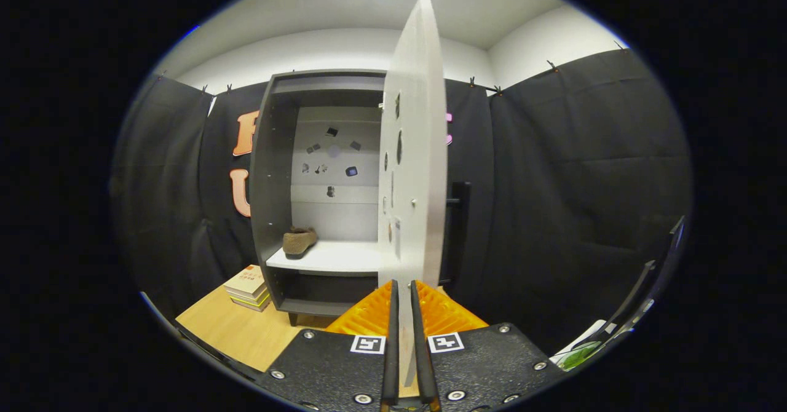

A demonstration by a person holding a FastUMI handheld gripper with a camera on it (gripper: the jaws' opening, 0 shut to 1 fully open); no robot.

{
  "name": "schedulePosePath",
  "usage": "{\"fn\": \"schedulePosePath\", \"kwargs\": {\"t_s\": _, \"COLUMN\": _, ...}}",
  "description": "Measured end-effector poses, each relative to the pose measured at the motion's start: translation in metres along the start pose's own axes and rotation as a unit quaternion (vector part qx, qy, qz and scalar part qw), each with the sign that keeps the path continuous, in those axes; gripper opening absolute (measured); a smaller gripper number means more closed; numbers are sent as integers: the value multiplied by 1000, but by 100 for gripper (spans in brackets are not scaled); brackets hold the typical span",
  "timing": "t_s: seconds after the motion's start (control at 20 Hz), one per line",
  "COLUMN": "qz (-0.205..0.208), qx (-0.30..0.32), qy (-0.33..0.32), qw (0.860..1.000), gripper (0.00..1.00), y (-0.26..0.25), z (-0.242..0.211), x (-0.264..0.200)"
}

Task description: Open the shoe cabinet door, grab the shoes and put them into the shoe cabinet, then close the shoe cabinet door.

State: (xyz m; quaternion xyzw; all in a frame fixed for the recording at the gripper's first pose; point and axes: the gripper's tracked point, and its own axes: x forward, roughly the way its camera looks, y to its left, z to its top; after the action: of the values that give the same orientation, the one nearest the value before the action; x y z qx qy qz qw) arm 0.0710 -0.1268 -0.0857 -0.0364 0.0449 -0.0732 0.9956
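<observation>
Fingers (pixel 391 338) of my gripper (pixel 403 301) pinch the door (pixel 413 172) edge nearly closed; swinging too fast risks slipping off or slamming against the shoe (pixel 299 241).

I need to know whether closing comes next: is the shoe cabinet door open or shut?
Open. The door stands edge-on toward the gripper, whose fingers clamp its lower edge; a shoe sits on the exposed shelf.

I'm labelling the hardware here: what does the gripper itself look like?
The gripper has two long, thin, parallel fingers. Behind them sit ribbed orange blocks and a textured black body fixed with silver screws, carrying two square black-and-white marker tags.
</observation>
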Motion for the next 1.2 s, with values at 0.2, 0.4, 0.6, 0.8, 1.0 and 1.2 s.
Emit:
{"fn": "schedulePosePath", "kwargs": {"t_s": 0.2, "qz": 9, "qx": 19, "qy": 26, "qw": 999, "gripper": 15, "y": 46, "z": -29, "x": 5}}
{"fn": "schedulePosePath", "kwargs": {"t_s": 0.4, "qz": 18, "qx": 34, "qy": 49, "qw": 998, "gripper": 28, "y": 87, "z": -58, "x": 13}}
{"fn": "schedulePosePath", "kwargs": {"t_s": 0.6, "qz": 37, "qx": 48, "qy": 86, "qw": 994, "gripper": 64, "y": 123, "z": -96, "x": 16}}
{"fn": "schedulePosePath", "kwargs": {"t_s": 0.8, "qz": 49, "qx": 53, "qy": 124, "qw": 990, "gripper": 76, "y": 145, "z": -142, "x": 26}}
{"fn": "schedulePosePath", "kwargs": {"t_s": 1.0, "qz": 65, "qx": 51, "qy": 146, "qw": 986, "gripper": 78, "y": 164, "z": -188, "x": 47}}
{"fn": "schedulePosePath", "kwargs": {"t_s": 1.2, "qz": 73, "qx": 53, "qy": 180, "qw": 980, "gripper": 79, "y": 176, "z": -241, "x": 69}}
